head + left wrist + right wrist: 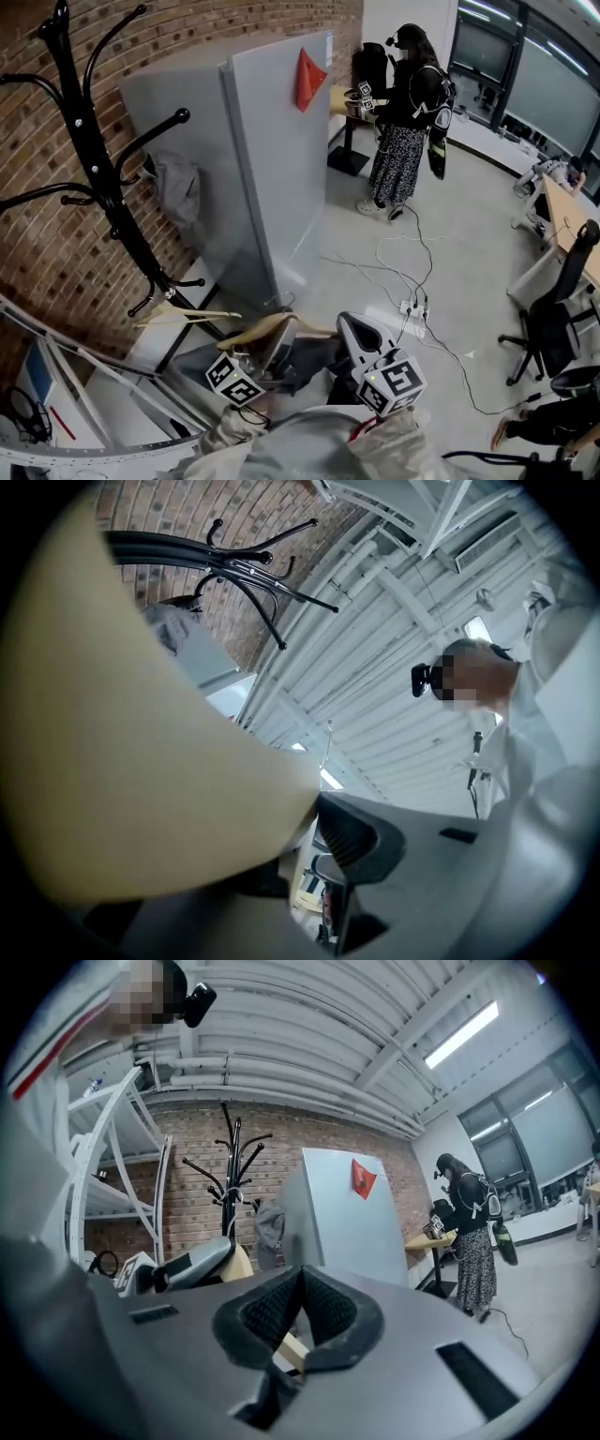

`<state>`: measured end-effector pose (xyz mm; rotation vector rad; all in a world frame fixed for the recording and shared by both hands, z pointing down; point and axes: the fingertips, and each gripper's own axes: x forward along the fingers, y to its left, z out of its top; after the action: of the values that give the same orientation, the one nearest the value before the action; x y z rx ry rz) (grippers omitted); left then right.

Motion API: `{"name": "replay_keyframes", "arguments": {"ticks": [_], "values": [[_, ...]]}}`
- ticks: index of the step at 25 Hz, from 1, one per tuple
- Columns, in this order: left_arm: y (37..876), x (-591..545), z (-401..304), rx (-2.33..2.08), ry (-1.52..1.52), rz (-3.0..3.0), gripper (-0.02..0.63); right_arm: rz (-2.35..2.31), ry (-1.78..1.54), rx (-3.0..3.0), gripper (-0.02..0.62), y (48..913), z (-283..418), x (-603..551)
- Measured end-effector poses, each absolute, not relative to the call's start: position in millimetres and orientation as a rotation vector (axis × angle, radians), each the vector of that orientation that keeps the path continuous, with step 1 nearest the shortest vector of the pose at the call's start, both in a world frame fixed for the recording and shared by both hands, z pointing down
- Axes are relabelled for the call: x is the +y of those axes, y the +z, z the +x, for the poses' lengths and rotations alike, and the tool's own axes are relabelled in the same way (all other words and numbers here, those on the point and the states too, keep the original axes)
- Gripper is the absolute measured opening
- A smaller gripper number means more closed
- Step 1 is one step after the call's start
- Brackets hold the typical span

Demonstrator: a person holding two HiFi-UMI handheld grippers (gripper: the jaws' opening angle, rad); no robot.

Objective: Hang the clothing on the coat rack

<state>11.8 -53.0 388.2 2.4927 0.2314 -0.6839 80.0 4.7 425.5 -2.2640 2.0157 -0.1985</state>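
Smooth, curved wooden hanger (251, 333) sat roughly level, long axis left-right, with dark soft clothing (314, 363) under it, near-right of the black metal coat rack (101, 178). Left claw (281, 330) gripped its broad shoulder wide; right claw (300, 1321) pinched its thin end.

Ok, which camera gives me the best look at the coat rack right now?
The head view: the coat rack shows close, from top hooks down to lower hooks, against the brick wall. The left gripper view catches only its upper hooks past the wooden hanger. The right gripper view shows it small and far off.
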Motion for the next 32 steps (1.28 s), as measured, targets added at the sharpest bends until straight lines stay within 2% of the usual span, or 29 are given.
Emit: {"name": "replay_keyframes", "arguments": {"ticks": [19,32], "values": [[380,-150,78,-0.275,-0.821,2.575,0.100,-1.815,-0.219,2.425,0.025,419,161,-122],[377,-174,71,-0.692,-0.908,2.583,0.101,-1.374,-0.269,2.689,0.025,425,154,-178]]}}
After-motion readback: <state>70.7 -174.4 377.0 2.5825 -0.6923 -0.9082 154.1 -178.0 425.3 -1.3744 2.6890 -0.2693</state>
